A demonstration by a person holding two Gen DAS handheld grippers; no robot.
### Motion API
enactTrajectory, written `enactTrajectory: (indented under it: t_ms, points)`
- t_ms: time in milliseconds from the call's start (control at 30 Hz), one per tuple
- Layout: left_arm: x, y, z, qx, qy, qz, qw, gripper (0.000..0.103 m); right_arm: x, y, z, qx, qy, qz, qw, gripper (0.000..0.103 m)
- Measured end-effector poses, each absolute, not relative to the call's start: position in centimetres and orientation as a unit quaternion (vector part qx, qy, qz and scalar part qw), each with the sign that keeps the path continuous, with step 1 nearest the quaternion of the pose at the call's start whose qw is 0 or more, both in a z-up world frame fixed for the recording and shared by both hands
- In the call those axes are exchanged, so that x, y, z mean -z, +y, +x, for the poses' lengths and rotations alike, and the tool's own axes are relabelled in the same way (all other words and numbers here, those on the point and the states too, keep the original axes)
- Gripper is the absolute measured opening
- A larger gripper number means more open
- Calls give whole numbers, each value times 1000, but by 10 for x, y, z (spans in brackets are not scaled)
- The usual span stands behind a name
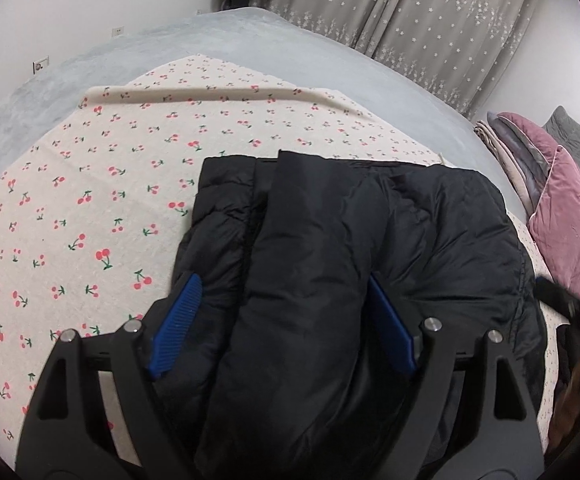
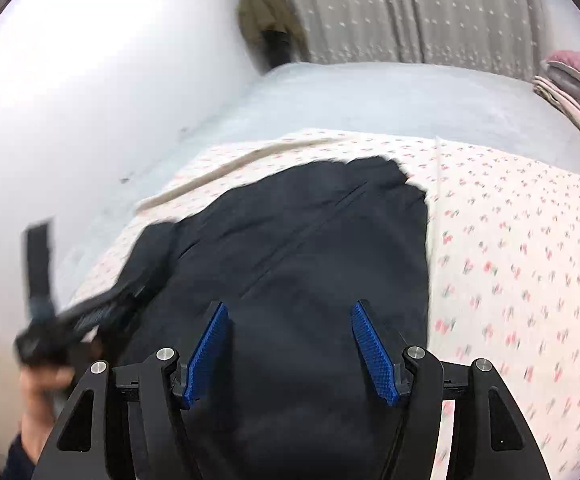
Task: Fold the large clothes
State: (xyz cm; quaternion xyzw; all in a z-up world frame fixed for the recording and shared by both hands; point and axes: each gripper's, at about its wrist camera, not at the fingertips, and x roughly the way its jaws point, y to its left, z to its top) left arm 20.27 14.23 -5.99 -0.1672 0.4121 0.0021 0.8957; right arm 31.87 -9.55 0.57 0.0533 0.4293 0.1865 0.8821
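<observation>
The left claw stands spread wide, its blue ribbed pads on either side of a raised fold of the black puffer jacket; the pads do not visibly press the fabric, so it reads as released. The jacket lies folded lengthwise on a cream cherry-print sheet, which is spread over a pale grey blanket on the bed. In the right wrist view, the right claw hangs above the same jacket with its blue pads apart and nothing clamped between them, also released. At that view's left edge, blurred, the other handheld device and the person's left hand show. Beyond the jacket are a mauve velvet pillow and stacked folded bedding to the right, a grey curtain with small white stars at the back, and white wall sockets on the left wall. No brand, label or legible writing shows on anything.
</observation>
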Motion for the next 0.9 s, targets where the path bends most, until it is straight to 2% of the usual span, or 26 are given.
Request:
enactTrajectory:
  t_ms: [233,433,567,767,900]
  points:
    - [73,149,212,-23,418,-169,892,92,29,-64,367,-163,478,20,863,68]
    - [87,166,220,-9,429,-220,876,93,58,-56,373,-151,493,26,856,70]
    - [89,159,221,-14,429,-208,879,94,70,-56,375,-149,498,24,854,70]
    - [89,152,221,-21,429,-193,882,94,80,-67,374,-152,494,44,855,70]
    - [82,151,215,-22,428,-185,885,94,63,-64,362,-146,487,8,861,71]
